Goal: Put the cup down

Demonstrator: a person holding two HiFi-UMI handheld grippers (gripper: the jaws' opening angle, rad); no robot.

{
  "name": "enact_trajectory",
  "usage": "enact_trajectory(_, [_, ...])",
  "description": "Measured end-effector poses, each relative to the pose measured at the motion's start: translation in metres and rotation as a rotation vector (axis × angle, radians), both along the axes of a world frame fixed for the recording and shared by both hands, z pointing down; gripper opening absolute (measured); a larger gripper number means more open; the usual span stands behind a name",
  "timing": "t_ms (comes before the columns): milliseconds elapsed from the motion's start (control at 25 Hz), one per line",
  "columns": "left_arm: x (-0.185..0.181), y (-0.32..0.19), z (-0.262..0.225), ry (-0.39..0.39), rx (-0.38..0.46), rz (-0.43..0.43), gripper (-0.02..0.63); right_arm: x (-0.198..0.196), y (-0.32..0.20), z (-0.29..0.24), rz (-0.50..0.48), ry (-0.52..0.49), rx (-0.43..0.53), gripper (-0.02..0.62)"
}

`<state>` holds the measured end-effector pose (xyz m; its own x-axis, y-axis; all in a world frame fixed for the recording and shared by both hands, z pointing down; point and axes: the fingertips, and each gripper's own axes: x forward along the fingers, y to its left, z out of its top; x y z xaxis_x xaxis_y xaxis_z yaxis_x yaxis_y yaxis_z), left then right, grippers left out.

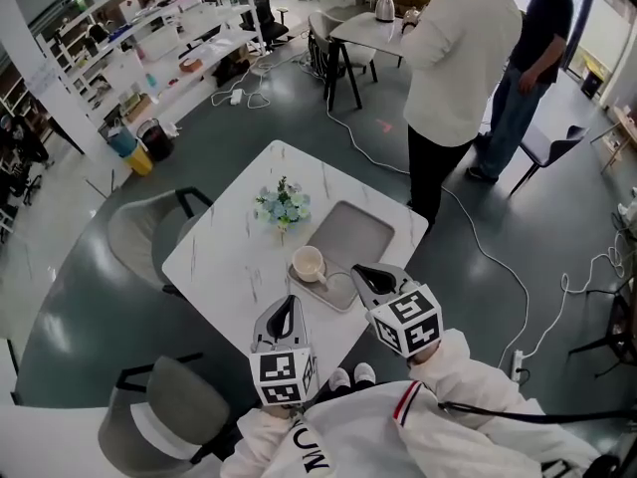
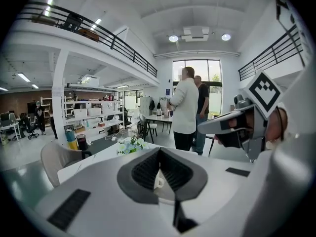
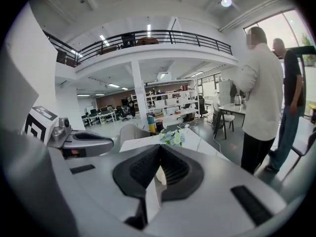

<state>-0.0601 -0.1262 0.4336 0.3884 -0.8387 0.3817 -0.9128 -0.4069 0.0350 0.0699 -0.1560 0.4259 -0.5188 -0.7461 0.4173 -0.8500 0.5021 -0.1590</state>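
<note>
A white cup stands upright on a small grey tray near the front edge of the white marble table. Nothing holds it. My left gripper hovers just in front of the cup with its jaws shut and empty. To the right of the cup, my right gripper is over the small tray, also shut and empty. In the left gripper view the jaws meet at their tips, and a sliver of the cup shows through the gap behind them. The right gripper's jaws likewise meet.
A larger grey tray and a small bunch of flowers sit further back on the table. Grey chairs stand at the left and near left. Two people stand beyond the table, with a cable across the floor.
</note>
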Motion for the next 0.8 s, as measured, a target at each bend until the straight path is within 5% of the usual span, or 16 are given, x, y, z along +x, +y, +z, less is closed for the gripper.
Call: enact_trajectory(800, [0.005,0.013,-0.044,0.020,0.073,-0.010,0.011,-0.005,0.025,-0.058,0.022,-0.135,0.131,0.006])
